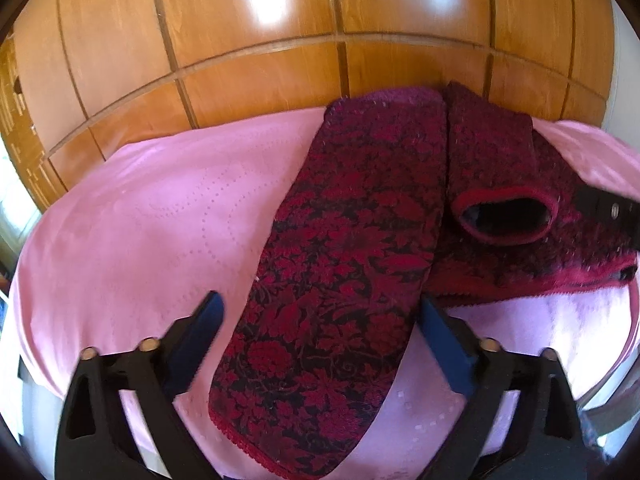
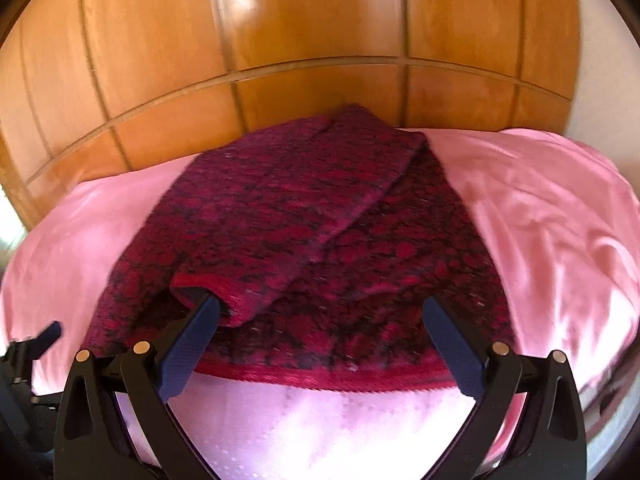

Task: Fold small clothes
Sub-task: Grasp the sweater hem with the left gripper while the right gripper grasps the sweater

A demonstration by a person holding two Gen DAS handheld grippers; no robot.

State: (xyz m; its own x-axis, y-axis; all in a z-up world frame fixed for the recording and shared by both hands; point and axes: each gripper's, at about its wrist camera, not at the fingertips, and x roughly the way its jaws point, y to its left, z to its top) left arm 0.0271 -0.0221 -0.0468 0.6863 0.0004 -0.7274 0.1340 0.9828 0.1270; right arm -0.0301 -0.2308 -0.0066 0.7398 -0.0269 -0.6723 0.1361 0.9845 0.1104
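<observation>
The left gripper [image 1: 320, 312], black-armed with dark blue pads, has its jaws spread wide, one on either side of the near folded panel of the dark red and black floral knitted garment [image 1: 348, 264]; the pads do not press the cloth, and nothing is clamped. That panel runs as a long strip from the near edge away toward the far side, its red crocheted hem nearest the camera; to its right lies a sleeve folded across the body, its red-edged cuff [image 1: 506, 216] gaping open. The right gripper [image 2: 320, 312], of the same build, also stands with jaws apart above the near red hem of the garment [image 2: 320, 240]; its left pad sits at the cuff opening [image 2: 200, 292], though whether it touches is unclear; its dark fingertip shows at the right edge of the left wrist view. The garment lies on a pale pink quilted bedcover [image 1: 132, 216]; beyond it, on the far side, stands a glossy orange-brown panelled wooden wardrobe [image 1: 256, 40].
</observation>
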